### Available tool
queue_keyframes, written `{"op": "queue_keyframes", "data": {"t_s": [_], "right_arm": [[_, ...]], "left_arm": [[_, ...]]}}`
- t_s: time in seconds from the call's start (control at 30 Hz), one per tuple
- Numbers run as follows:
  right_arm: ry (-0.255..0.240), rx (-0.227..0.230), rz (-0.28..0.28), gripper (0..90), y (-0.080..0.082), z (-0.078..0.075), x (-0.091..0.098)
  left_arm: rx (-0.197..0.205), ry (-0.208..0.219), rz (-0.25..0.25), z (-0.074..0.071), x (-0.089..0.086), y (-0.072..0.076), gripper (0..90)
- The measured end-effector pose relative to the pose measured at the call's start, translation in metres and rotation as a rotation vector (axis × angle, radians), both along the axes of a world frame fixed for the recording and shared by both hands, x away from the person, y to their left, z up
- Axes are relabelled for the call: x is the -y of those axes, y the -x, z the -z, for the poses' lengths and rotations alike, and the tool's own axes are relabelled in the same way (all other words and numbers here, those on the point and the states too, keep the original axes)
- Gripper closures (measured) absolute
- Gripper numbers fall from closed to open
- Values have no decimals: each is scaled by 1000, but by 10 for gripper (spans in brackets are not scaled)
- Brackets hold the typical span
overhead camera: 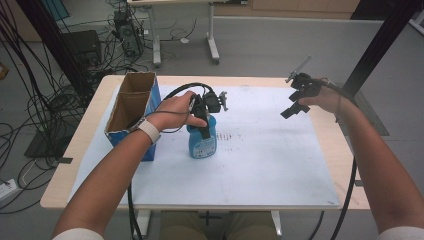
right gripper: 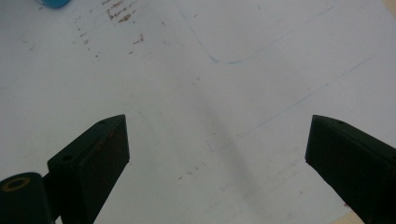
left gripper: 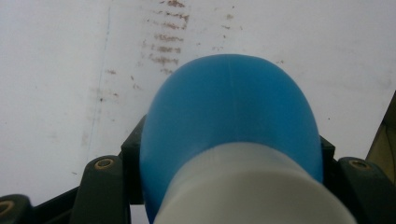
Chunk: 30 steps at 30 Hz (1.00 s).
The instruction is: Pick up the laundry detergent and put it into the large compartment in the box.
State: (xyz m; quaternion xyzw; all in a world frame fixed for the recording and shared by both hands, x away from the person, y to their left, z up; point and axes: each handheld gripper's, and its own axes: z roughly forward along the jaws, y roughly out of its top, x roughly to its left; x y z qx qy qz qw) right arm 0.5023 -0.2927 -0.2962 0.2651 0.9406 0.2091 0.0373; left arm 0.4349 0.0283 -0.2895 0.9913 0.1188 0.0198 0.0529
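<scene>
On the white sheet (overhead camera: 260, 165) covering the desk (overhead camera: 90, 125), left of centre, a blue bottle (overhead camera: 202, 141) stands upright just beside an open cardboard box (overhead camera: 131, 107). Left claw (overhead camera: 204, 122) clamped on the bottle's upper body; the left gripper view shows a jaw at each side of the blue shoulder (left gripper: 229, 107) above a white cap (left gripper: 252, 186). Right claw (overhead camera: 292, 102) held above the sheet's far right, jaws wide apart, nothing between them.

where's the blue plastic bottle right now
In the high view the blue plastic bottle stands left of centre on the white mat, beside the open cardboard box, clamped by the left gripper.
</scene>
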Motion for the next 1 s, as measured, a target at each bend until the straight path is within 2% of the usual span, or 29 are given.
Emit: {"op": "queue_keyframes", "data": {"t_s": [1.0], "right_arm": [[-3,0,1,65,1,-1,1]], "left_arm": [[0,-3,-1,0,0,0,391]]}}
